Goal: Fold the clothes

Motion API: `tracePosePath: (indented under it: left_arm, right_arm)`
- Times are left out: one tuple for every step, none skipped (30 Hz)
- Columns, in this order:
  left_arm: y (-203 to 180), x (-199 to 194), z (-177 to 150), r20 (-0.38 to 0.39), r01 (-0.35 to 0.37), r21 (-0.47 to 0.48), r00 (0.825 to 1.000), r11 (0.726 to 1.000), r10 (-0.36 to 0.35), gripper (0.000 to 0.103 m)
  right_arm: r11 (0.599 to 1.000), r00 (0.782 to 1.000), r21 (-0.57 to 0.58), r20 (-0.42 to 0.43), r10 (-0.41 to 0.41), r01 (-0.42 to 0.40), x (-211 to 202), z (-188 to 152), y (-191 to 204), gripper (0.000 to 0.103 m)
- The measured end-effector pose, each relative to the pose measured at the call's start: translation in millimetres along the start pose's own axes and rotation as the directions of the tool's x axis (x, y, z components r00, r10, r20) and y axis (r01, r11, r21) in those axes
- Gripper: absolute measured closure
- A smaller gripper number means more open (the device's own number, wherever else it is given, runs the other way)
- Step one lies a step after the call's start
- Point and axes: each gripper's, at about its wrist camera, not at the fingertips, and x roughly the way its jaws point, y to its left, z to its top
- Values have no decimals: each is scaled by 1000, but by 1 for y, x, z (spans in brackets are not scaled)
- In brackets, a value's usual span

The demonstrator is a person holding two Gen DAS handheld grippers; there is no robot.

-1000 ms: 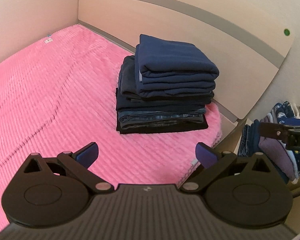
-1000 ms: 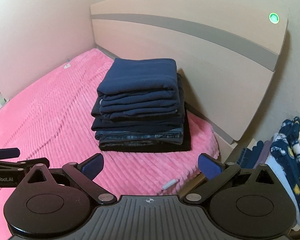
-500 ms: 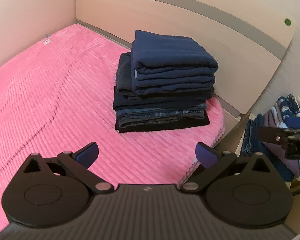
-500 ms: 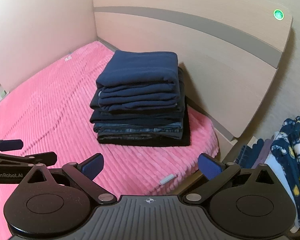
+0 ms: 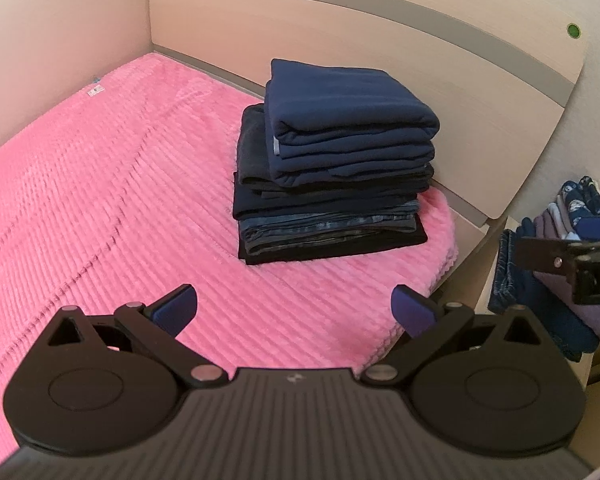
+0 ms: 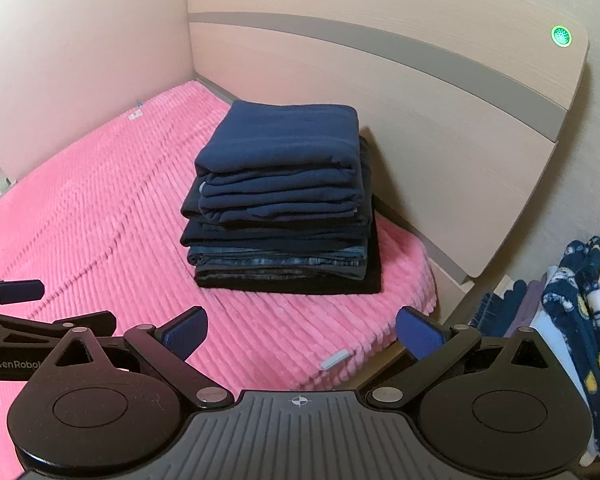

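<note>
Above pink bedding (image 5: 120, 200), left claw (image 5: 294, 310) and right claw (image 6: 302, 334) gape wide, holding nothing.

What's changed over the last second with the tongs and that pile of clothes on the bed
Both tongs, left and right, have drifted slightly; nothing was gripped or released. Both stay open and empty, and the folded stack sits unmoved on the pink blanket.

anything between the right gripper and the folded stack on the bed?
Nothing visible. The right gripper is open and empty; only bare pink blanket lies between it and the folded stack. The left gripper sits off to the side.
</note>
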Motion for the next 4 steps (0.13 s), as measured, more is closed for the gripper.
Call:
tracePosePath:
  left_arm:
    - [0, 0, 0, 0, 0, -1, 1000, 1000, 0, 1]
    - [0, -1, 0, 1, -1, 1, 1000, 1000, 1, 1]
    - [0, -1, 0, 3, -2, 3, 1000, 1000, 2, 1]
    - [0, -1, 1, 5, -1, 6, 1000, 1000, 1, 1]
  right_arm:
    - [1000, 1000, 1, 2, -1, 1, 0, 0, 0, 1]
    - [1000, 1000, 2, 4, -2, 2, 0, 0, 0, 0]
    - [1000, 1000, 3, 6, -2, 2, 0, 0, 1, 0]
    - [1000, 1000, 3, 7, -3, 3, 0, 0, 0, 1]
